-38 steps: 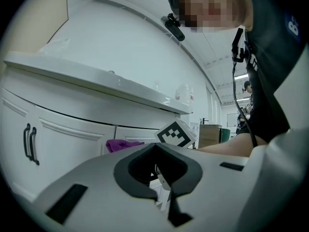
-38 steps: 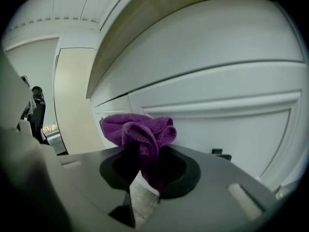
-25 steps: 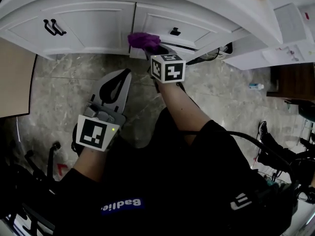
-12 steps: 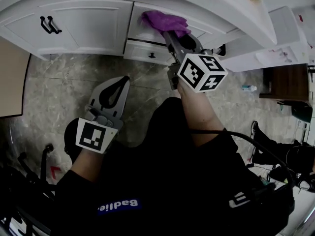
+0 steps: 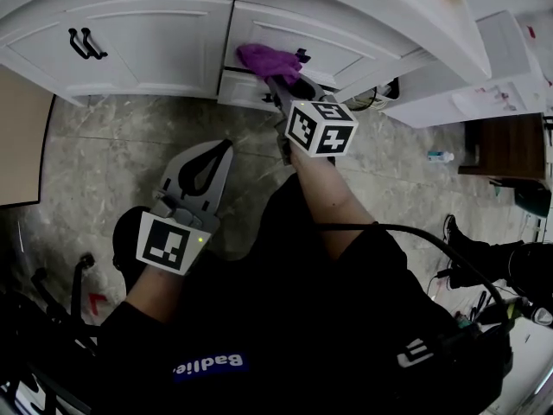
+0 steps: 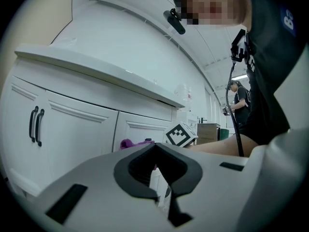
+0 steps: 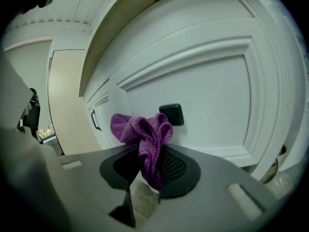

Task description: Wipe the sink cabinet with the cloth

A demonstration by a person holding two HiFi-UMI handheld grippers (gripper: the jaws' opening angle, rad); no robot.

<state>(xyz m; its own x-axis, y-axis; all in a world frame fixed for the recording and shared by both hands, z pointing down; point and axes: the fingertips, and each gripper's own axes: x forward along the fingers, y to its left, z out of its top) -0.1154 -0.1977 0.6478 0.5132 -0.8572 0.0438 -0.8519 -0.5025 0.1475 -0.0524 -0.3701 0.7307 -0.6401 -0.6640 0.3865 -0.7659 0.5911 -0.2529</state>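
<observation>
Purple cloth sits clamped in my right gripper, pressed ahead against the white sink cabinet drawer beside its black knob. My left gripper hangs closed and empty over the marble floor.

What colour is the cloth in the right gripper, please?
Purple. The cloth shows best in the right gripper view.

Setting: home-style room, kitchen or bathroom, I cannot tell which. Before me: white cabinet with panelled doors, paired black handles, overhanging white countertop. Under my feet: grey marble-look floor tiles. To my right: dark wooden unit.
</observation>
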